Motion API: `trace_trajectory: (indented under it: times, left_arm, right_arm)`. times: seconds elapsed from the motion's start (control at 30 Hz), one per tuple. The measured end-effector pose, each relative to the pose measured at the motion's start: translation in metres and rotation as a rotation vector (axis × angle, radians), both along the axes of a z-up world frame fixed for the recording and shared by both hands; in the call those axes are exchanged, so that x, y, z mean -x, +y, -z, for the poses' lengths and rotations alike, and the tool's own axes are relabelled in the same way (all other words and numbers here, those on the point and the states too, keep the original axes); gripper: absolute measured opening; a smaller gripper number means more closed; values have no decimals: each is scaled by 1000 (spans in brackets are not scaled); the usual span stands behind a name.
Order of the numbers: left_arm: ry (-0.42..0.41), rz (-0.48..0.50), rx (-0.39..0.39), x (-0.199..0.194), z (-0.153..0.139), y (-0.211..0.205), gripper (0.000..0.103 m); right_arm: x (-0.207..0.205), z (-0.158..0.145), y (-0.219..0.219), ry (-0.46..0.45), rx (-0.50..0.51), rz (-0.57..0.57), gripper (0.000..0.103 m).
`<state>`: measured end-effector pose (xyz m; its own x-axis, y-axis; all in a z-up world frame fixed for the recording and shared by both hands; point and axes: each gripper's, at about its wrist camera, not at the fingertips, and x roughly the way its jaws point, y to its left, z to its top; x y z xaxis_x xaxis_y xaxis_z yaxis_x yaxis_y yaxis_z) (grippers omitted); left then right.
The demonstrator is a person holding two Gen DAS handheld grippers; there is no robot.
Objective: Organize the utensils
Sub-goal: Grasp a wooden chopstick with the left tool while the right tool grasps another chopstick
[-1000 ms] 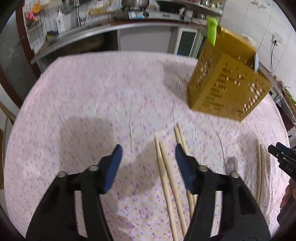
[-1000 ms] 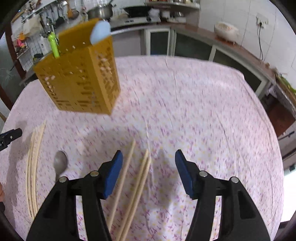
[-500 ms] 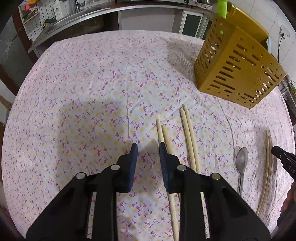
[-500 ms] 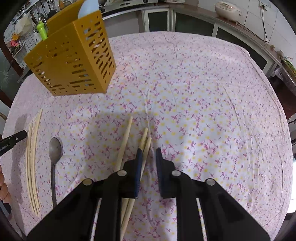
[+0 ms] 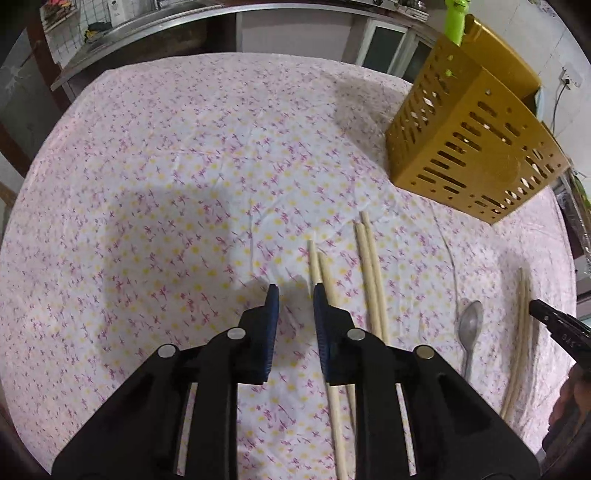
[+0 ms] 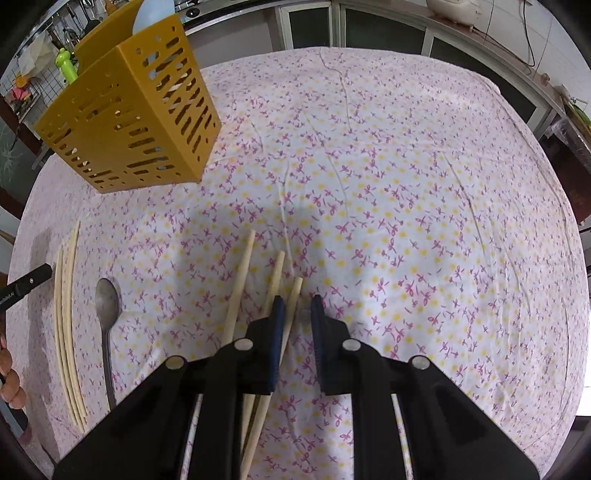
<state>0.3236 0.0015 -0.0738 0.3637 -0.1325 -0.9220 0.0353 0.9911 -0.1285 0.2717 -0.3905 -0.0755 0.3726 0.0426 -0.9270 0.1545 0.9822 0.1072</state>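
Note:
A yellow slotted utensil holder [image 5: 469, 151] stands on the floral tablecloth; it also shows in the right wrist view [image 6: 133, 122]. Wooden chopsticks [image 5: 371, 273] lie loose in front of it, and more chopsticks [image 6: 240, 284] lie under my right gripper. A metal spoon [image 5: 469, 332] lies beside a bundle of thin chopsticks [image 5: 519, 339]; the right wrist view shows the spoon [image 6: 107, 317] too. My left gripper [image 5: 294, 291] hovers just left of a chopstick pair, jaws narrowed and empty. My right gripper [image 6: 296, 301] hovers over chopstick tips, jaws narrowed and empty.
A green utensil [image 5: 456, 18] and a pale blue one [image 6: 151, 16] stand in the holder. The table [image 6: 424, 184] drops off at its round edge. A kitchen counter [image 5: 166, 22] runs behind. The other gripper's tip [image 5: 557, 325] shows at the right.
Both grippers have closed from wide open to a narrow gap and moved lower, closer to the table and chopsticks. The holder and utensils have not moved.

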Motion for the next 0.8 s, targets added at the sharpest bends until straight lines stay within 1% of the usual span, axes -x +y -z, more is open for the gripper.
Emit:
trace_trajectory:
  times: [0.1,0.2,0.3,0.43,0.5,0.6,0.67,0.73,0.8]
  left_arm:
    - [17,10,31,1,1,-3,20]
    - [27,16,8,1,7,-4,20]
    - [40,8,21,-3,11,-3,20]
    - [46,1,13,-12,13,-6,20]
    - [57,7,-8,-19,15,-10,20]
    - [69,28,-70,-34,16,-23,20]
    - [81,22,-78,-39,14,-27,19]
    - [75,34,-95,-42,13,-29,13]
    - [65,36,-94,-41,13,-30,10]
  right_arm:
    - [0,1,0,9,0,-9,17]
    - [-1,2,3,14,21,-26,18]
    - [-2,3,4,20,23,-38,18]
    - [-3,5,4,39,9,-48,19]
    - [-7,5,4,56,6,-47,19]
    - [-15,6,2,94,-7,-33,19]
    - [-24,5,3,129,-6,-29,19]
    - [-31,5,5,153,6,-28,19]
    - [-35,5,6,160,11,-21,17]
